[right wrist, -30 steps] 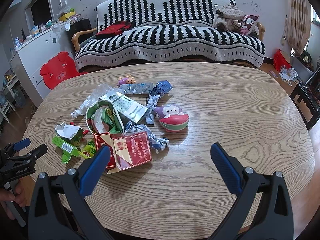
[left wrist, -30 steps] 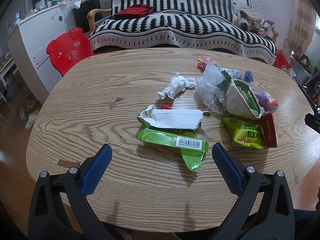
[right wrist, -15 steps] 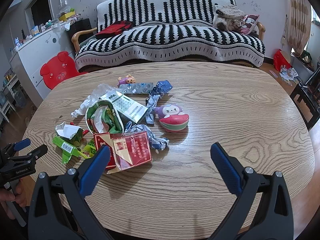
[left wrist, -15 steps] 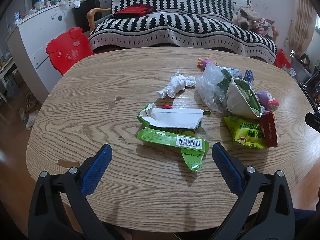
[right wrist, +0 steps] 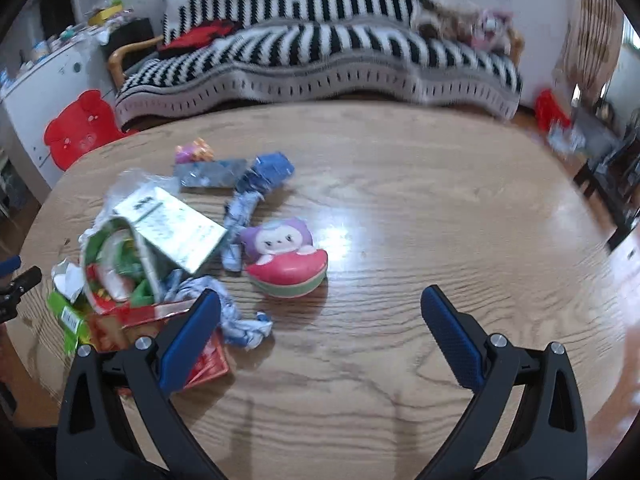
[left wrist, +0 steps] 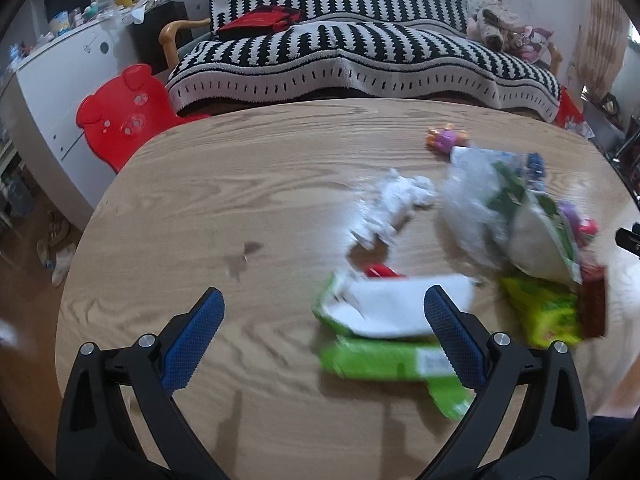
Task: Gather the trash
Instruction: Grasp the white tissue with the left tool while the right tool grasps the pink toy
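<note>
Trash lies on a wooden table (left wrist: 240, 184). In the left wrist view, my open, empty left gripper (left wrist: 324, 316) hovers over the near edge, its right finger over a torn green-and-white wrapper (left wrist: 384, 316). Beyond lie a crumpled white tissue (left wrist: 392, 204), a clear plastic bag (left wrist: 468, 212) and a yellow-green snack bag (left wrist: 540, 312). In the right wrist view, my open, empty right gripper (right wrist: 320, 316) hovers with its left finger over a red cigarette pack (right wrist: 208, 356) and crumpled blue-white paper (right wrist: 240, 320). A pink-purple squishy toy (right wrist: 286, 256) lies just ahead.
A striped sofa (left wrist: 360, 44) stands behind the table, a red pig-shaped chair (left wrist: 120, 116) at its left and a white cabinet (left wrist: 48, 80) further left. A silver box (right wrist: 172, 232), a blue wrapper (right wrist: 268, 168) and a small pink toy (right wrist: 194, 150) lie on the table.
Both grippers have moved forward over the table and both views are motion-blurred. The left view has swung left, so the trash sits further right. Both grippers stay open.
</note>
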Demonstrator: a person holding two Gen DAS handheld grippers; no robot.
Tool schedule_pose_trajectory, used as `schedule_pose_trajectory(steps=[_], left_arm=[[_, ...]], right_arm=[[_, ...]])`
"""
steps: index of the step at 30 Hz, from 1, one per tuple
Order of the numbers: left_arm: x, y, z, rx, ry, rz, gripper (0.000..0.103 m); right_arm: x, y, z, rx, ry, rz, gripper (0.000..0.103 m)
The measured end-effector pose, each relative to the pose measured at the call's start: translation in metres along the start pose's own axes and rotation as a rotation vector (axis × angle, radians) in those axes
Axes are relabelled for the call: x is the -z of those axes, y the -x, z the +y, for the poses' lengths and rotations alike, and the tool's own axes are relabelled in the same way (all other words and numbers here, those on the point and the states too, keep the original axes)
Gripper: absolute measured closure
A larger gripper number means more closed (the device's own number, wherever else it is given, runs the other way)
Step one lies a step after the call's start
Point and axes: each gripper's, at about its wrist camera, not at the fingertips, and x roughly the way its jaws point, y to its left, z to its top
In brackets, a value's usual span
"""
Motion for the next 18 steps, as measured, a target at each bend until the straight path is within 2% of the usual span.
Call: schedule_pose_trajectory(steps=[3,7,11,14,18], left_arm=[[-0.015,-0.024,0.012,0.043,0.068,0.012,0.005],[-0.034,-0.049,0.011,0.097,0.14,0.034,0.005],[-0.043,-0.074,-0.014,0.132,0.08,0.082,0.006],[-0.046,-0.082,-0.026,0.098,0.041,0.087,0.006],[-0.051,-0.087,-0.038,0.073,0.005,0.081,0.006]], right_arm=[[-0.004,-0.018,-0.006,-0.049,-0.066,0.038,0.006],[-0.012,-0.031,0.001,-0.048,-0.059,0.046,0.006],[-0.017,-0.044,0.007,-0.058,-0.054,0.067,0.006],[-0.018,-0.053,0.011,-0.029,-0.036,0.071,0.006],[-0.019,-0.064,0.015,-0.002,-0.012,0.081,0.014]])
